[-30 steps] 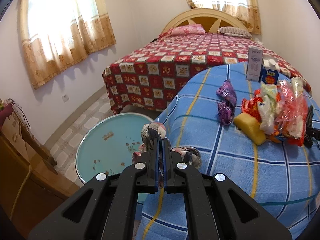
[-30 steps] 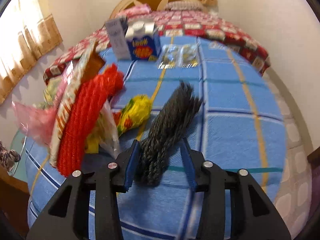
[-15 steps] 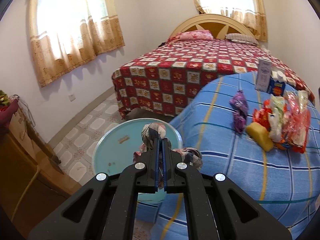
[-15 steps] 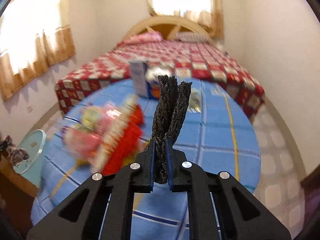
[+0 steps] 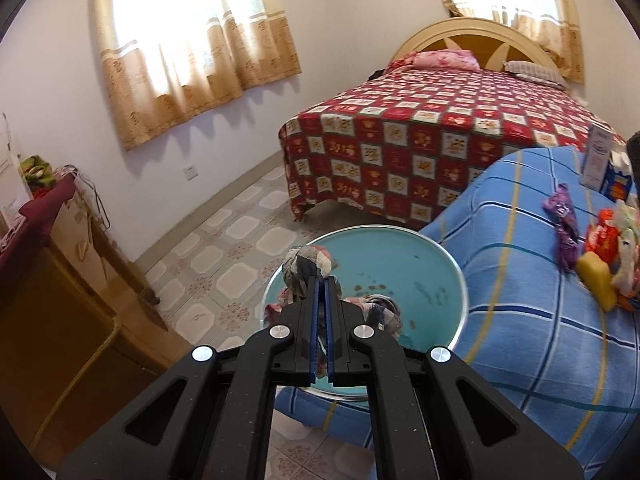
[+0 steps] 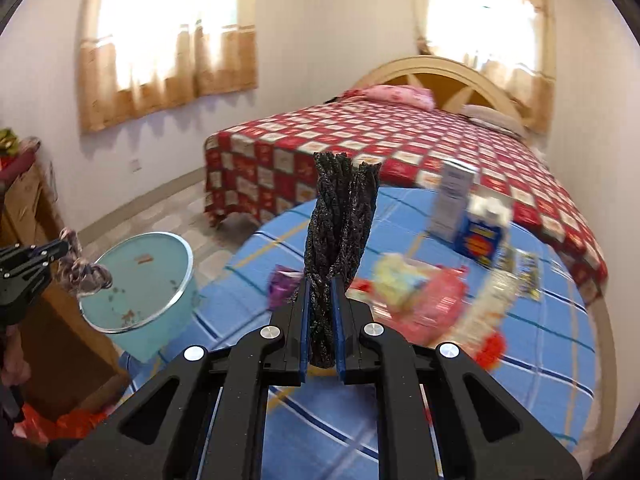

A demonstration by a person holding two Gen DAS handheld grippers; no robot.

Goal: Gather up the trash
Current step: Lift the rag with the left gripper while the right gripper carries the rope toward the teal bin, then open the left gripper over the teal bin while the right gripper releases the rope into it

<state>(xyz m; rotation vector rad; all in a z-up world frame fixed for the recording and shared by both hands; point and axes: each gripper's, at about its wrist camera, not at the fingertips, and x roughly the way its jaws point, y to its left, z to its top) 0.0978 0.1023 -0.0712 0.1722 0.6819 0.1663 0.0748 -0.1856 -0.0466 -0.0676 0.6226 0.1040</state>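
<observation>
Gripping a black braided cord (image 6: 340, 236), the right gripper (image 6: 321, 280) hangs above a blue checked tablecloth (image 6: 400, 420) near a red-quilted bed (image 6: 400, 140).

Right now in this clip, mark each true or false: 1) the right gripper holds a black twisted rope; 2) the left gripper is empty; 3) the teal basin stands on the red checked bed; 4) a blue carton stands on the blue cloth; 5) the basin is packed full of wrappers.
1) True: the right gripper is shut on the black twisted rope.
2) False: the left gripper is shut on a knotted rag.
3) False: the teal basin sits beside the blue cloth, away from the bed.
4) True: the blue carton stands there.
5) False: only a few small scraps show inside.
</observation>
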